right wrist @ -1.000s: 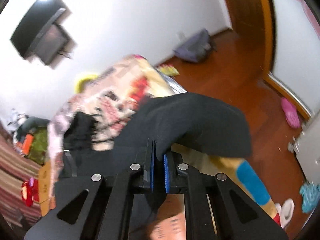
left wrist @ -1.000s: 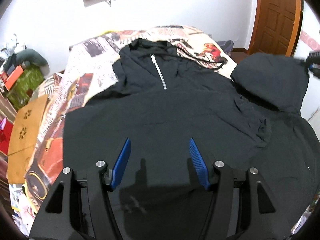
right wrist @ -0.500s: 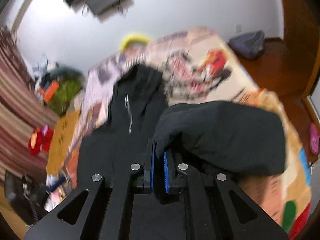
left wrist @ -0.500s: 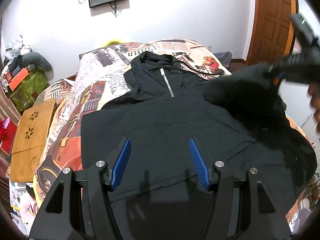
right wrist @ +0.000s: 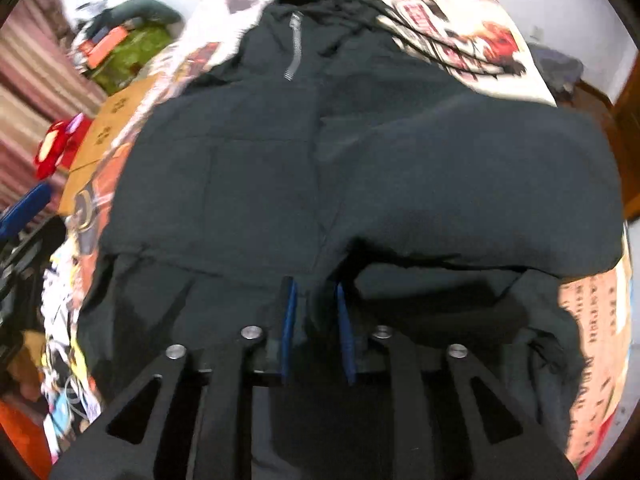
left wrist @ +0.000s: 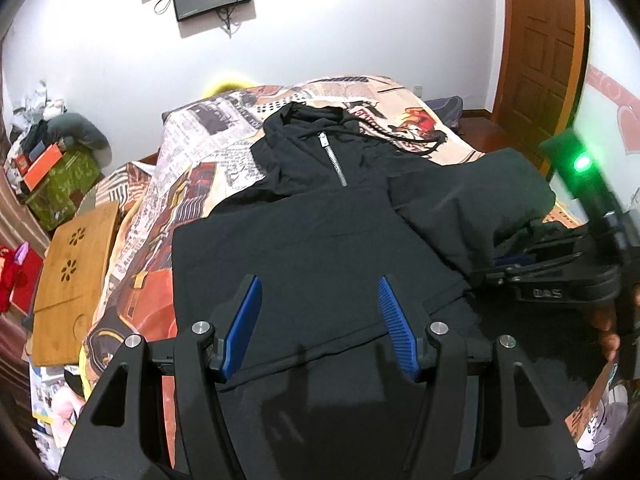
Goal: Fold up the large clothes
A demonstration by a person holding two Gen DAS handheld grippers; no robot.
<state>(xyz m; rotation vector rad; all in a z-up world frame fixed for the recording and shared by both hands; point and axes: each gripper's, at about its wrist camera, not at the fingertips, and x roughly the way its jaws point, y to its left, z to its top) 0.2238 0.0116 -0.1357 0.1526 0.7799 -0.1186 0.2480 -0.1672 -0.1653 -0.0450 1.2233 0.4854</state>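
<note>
The black hoodie (left wrist: 320,248) lay spread on the bed (left wrist: 208,152), zipper up. The left gripper (left wrist: 320,320) hovered above its hem, jaws wide apart and empty. The right gripper (right wrist: 316,320) had its jaws partly apart around the sleeve (right wrist: 460,184), folded across the body.

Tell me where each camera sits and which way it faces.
Left wrist: above the hoodie hem, facing the wall; open left gripper below, right gripper at right.
Right wrist: above the hem, facing the zipper; right gripper parted around the sleeve.
Shared: hoodie, zipper, sleeve, bed.
</note>
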